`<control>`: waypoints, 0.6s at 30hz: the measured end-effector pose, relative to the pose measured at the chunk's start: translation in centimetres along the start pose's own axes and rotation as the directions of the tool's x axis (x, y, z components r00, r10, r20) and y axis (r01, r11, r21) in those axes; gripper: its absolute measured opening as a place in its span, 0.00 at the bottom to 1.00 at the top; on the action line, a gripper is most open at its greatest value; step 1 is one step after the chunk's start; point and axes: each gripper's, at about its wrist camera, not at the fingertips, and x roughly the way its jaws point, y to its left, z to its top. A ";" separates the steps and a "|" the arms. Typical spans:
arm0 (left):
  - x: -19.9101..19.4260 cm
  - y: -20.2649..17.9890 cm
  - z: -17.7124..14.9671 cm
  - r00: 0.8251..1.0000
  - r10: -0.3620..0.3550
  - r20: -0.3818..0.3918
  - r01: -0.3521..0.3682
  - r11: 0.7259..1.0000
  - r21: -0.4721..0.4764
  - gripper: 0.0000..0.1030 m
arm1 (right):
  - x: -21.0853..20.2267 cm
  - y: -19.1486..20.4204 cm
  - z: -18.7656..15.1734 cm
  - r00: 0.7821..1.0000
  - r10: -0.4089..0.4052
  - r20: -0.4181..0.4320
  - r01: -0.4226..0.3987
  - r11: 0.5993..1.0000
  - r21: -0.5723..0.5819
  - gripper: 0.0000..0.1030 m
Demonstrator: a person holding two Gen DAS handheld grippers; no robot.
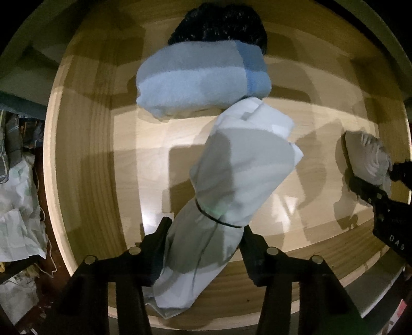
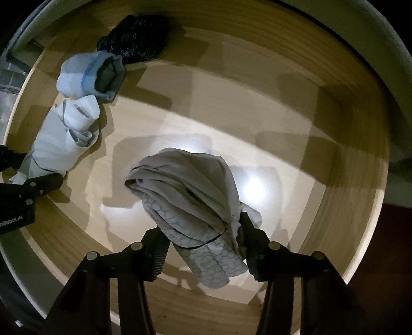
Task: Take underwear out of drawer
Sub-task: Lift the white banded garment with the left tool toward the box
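Two rolls pinched, white roll (image 1: 226, 185) in my left gripper (image 1: 203, 247), grey roll (image 2: 185, 195) in my right gripper (image 2: 203, 247), but either could snag on the drawer (image 1: 85, 159) wall if lifted crooked.

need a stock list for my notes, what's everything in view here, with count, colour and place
white underwear roll: 1, white, banded with a thin dark elastic, between the left tongs' fingers
grey patterned underwear roll: 1, grey with a hexagon print, banded, between the right tongs' fingers
blue underwear roll: 1, light blue with a darker band, on the drawer floor behind the white roll
black bundle: 1, black, at the drawer's far wall
drawer: 1, pale wood, open
crumpled cloth: pale, count unclear, outside the drawer at left
left tongs: 1, black, over the drawer
right tongs: 1, black, over the drawer
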 end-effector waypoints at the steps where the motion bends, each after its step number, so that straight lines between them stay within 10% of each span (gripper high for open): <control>1: 0.0 0.0 -0.1 1.000 -0.005 0.003 0.005 1.000 -0.003 0.48 | 0.0 0.0 -0.1 1.000 0.002 0.003 -0.002 1.000 0.009 0.44; 18: -2.8 0.0 -3.5 0.986 -0.062 0.156 0.064 0.998 -0.003 0.40 | -0.9 -0.9 -3.6 0.997 0.080 0.006 -0.080 0.972 0.219 0.43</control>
